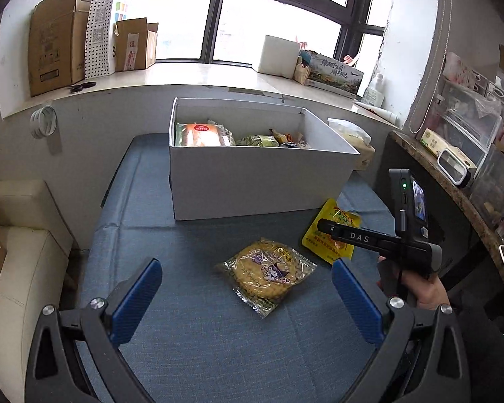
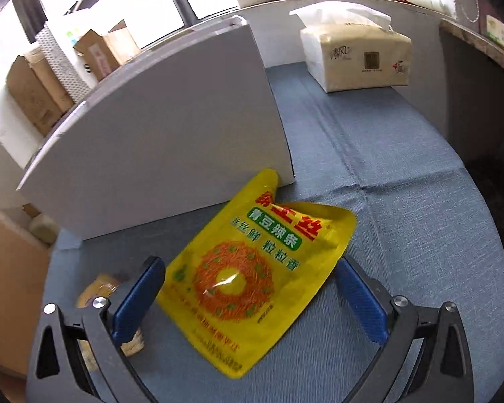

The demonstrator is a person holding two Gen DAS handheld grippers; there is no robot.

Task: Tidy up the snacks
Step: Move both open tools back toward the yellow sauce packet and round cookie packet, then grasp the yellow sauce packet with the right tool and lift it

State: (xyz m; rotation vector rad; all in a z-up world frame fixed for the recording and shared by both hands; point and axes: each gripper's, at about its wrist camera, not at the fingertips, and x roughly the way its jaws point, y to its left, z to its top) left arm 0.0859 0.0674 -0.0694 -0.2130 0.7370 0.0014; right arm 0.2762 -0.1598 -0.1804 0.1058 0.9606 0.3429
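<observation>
1. Left wrist view. Box [image 1: 262, 181] of white card sits at the far end of the blue cloth [image 1: 191, 336], already part filled: a red-labelled loaf pack [image 1: 203, 135] and small wrappers along its back wall.
2. Two snacks lie outside the box. The biscuit pack [image 1: 268, 274] is a round ridged disc in clear crinkly film, flat on the cloth near the middle. The yellow pouch [image 1: 332, 231] is to its right, close by the box's near right corner.
3. My left gripper [image 1: 247, 299] is spread wide and holds nothing; the biscuit pack lies ahead, roughly between the line of its blue ribbed pads [image 1: 139, 302].
4. The right gripper [image 1: 322, 225] shows from the side here, low over the pouch; from this angle I cannot tell its opening.
5. Right wrist view. The right gripper [image 2: 250, 299] is wide open and empty, its pads either side of the pouch [image 2: 255, 268] but not touching that I can see.
6. Pouch is glossy foil, flat and limp, top corner curled up against the box wall [image 2: 171, 134]. A soft tissue pack [image 2: 359, 57] stands well beyond.
7. My read: the step is picking up the pouch. Next I should close on its body and lift above the rim before moving over. Slick film may slip, so grip squarely.
</observation>
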